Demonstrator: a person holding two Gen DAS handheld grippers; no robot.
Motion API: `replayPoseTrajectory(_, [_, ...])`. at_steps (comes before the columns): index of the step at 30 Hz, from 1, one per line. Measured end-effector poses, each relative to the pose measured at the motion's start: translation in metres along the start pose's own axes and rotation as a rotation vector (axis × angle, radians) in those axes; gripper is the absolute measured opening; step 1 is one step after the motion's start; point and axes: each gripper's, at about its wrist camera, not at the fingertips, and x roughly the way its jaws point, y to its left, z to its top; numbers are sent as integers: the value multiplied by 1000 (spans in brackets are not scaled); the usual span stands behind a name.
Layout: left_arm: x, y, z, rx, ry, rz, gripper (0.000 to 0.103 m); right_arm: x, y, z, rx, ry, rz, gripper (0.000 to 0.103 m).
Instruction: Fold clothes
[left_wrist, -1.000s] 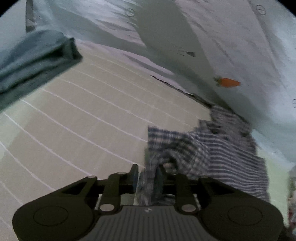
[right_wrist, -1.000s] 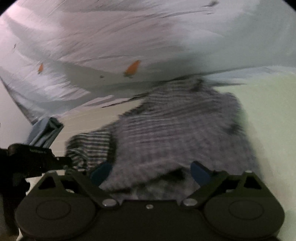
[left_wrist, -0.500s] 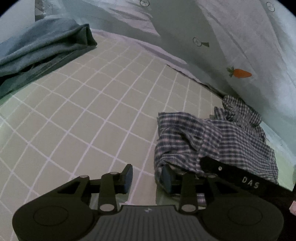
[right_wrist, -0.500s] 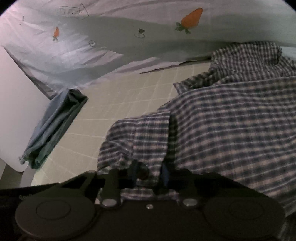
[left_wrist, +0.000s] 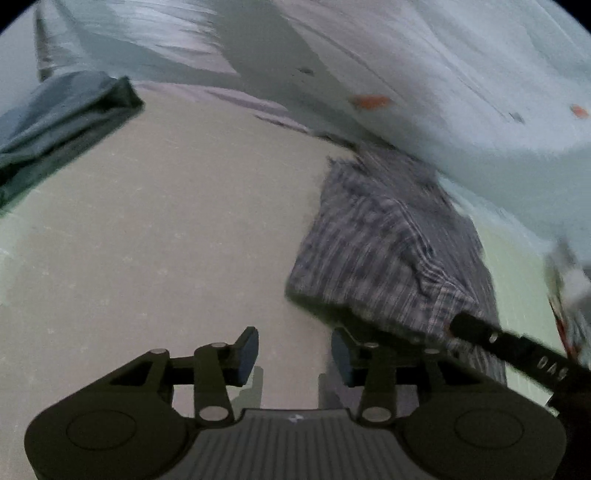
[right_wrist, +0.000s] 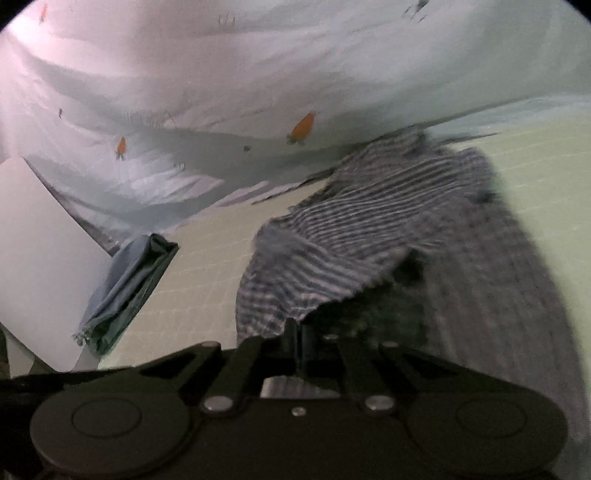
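We have the plaid shirt (right_wrist: 369, 229) lying crumpled on the checked bed sheet (left_wrist: 147, 240), just below the carrot-print duvet (right_wrist: 258, 74). Our right claw (right_wrist: 295, 343) is clamped on a hem of the shirt, lifting a flap; our left claw (left_wrist: 291, 350) gapes wide with nothing in it, just beside the shirt's near edge. We judge a fold is under way; next, the lifted flap wants laying flat across the shirt.
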Motion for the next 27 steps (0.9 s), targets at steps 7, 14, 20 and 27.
replayPoseTrajectory(7, [-18,-37,-47,131,74,-27,46,-75,-17,-39,1,-47,-101,2])
replayPoseTrajectory(14, [-30,-53,-74,172,86,-32,46,-118,-14,-66,-59,-58,-159,2])
replayPoseTrajectory(20, [-35,-55,-98,194,126,-23,46,-134,-13,-86,-86,-40,-187,2])
replayPoseTrajectory(27, [-28,-56,-111,222,168,-8,46,-142,-14,-107,-77,-3,-229,2])
